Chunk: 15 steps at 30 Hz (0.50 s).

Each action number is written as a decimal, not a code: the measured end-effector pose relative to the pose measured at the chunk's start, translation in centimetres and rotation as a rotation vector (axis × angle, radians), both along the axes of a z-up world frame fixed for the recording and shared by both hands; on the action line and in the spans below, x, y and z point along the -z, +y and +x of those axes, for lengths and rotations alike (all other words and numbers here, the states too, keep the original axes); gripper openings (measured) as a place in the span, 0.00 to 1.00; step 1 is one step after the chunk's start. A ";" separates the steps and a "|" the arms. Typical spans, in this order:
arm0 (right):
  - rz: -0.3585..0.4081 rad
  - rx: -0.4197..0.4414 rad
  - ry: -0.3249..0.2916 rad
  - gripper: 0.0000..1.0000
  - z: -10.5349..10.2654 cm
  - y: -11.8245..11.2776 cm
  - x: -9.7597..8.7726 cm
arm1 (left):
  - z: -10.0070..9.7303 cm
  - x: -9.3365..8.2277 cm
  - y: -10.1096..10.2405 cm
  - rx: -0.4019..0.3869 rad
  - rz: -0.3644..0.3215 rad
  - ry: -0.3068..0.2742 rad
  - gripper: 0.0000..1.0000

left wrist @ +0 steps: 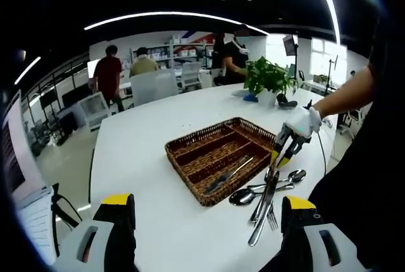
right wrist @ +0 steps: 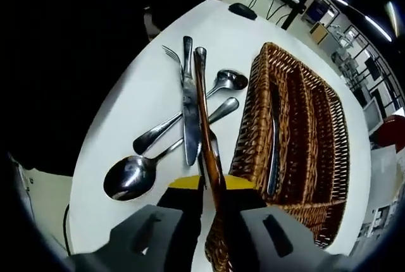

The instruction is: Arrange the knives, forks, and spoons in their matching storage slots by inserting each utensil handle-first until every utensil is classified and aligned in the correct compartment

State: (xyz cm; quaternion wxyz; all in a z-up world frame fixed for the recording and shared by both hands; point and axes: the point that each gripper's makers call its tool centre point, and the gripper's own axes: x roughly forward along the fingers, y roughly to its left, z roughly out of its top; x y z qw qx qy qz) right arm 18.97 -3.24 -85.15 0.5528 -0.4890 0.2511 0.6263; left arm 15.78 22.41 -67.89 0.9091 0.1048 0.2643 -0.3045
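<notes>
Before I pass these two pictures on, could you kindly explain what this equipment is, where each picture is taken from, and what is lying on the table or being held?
There is no robot here: a person holds a two-jaw gripper in each hand, and a fisheye camera rides on each one.

The left gripper view looks across a white table in an office. Its own left gripper rises from the bottom, jaws wide apart and holding nothing. Farther off, the person's gloved hand carries the right gripper.

The right gripper view looks down along the right gripper, shut on a knife.

On the table stands a wicker cutlery tray with long compartments; one knife in the tray already lies in a compartment. Beside the tray lies loose cutlery: another knife, a fork and two spoons.
</notes>
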 end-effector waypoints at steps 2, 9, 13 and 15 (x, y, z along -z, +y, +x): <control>0.005 0.009 0.014 0.07 0.1 0.1 0.1 | -0.1 -0.1 0.1 -0.002 0.001 -0.002 1.00; -0.019 -0.034 0.012 0.05 -0.3 0.1 0.8 | -0.2 -0.2 0.7 -0.021 0.002 -0.005 1.00; -0.027 -0.042 0.027 0.04 -0.3 -0.2 0.3 | 0.0 -0.3 0.9 -0.027 0.003 -0.008 1.00; -0.033 -0.040 0.025 0.04 -0.3 -0.3 0.2 | 0.1 -0.5 0.9 -0.029 0.002 -0.013 1.00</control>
